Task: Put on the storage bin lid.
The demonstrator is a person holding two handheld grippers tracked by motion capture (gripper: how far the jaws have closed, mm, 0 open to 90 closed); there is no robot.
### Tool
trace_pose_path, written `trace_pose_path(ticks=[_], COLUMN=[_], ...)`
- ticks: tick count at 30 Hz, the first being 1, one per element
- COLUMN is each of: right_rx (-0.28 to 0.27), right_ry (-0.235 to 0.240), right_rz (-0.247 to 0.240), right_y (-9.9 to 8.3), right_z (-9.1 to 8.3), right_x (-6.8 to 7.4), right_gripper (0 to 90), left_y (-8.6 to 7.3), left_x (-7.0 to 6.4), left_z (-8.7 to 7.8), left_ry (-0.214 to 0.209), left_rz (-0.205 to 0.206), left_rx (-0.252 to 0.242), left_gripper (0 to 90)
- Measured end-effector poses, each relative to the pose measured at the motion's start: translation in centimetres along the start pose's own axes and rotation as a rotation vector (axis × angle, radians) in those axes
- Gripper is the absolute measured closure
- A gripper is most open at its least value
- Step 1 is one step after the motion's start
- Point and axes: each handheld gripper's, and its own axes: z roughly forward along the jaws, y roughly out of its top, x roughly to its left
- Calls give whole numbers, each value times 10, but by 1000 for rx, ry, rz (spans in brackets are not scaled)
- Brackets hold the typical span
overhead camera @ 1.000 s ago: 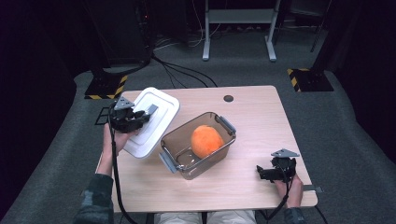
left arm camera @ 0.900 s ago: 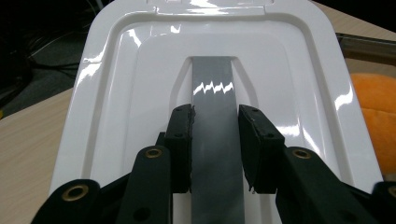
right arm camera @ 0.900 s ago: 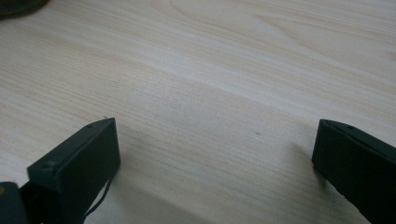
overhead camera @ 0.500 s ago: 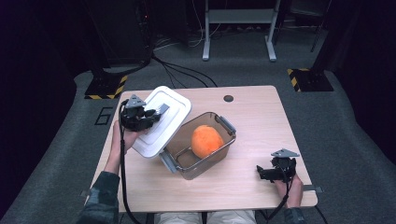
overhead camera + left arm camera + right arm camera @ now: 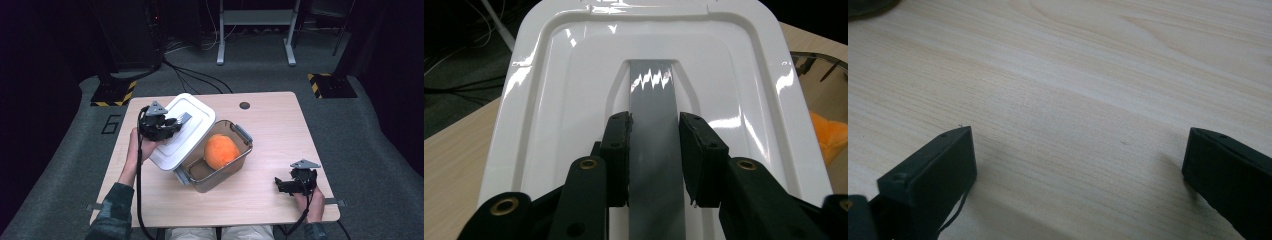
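A white lid with a grey handle strip hangs tilted over the left end of a clear container. My left gripper is shut on that strip; in the left gripper view the two jaws press its sides. Inside the container lies an orange ball, and its edge shows at the right of the left gripper view. My right gripper rests near the table's front right corner. It stands open over bare wood, with nothing between its jaws.
The wooden table has a small dark round hole near its far edge. On the grey floor behind it stand yellow-and-black striped bases, cables and a metal stand.
My left gripper has lifted the lid off the table and carried it right, so it now overlaps the container's left end. The right gripper has stayed still.
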Motion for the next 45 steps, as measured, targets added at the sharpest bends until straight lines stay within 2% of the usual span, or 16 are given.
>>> trace_pose_path(ticks=[13, 26, 30, 31, 32, 45], right_rx=[0, 1, 1, 1, 0, -1], right_ry=[-1, 0, 0, 0, -2, 0], right_rz=[0, -1, -1, -2, -1, 2], right_y=[0, 0, 0, 0, 0, 0], right_z=[0, 0, 0, 0, 0, 0], right_x=[0, 0, 0, 0, 0, 0], right_gripper=[1, 1, 0, 1, 1, 1], left_y=[14, 24, 26, 27, 27, 30], left_x=[-21, -41, -47, -48, -51, -72], left_z=[11, 24, 28, 30, 32, 60], left_ry=[-38, -76, -93, -95, -103, -142], left_rz=[36, 91, 94, 105, 98, 134], left_rx=[2, 31, 33, 39, 40, 120], left_gripper=[666, 666, 666, 666, 666, 666])
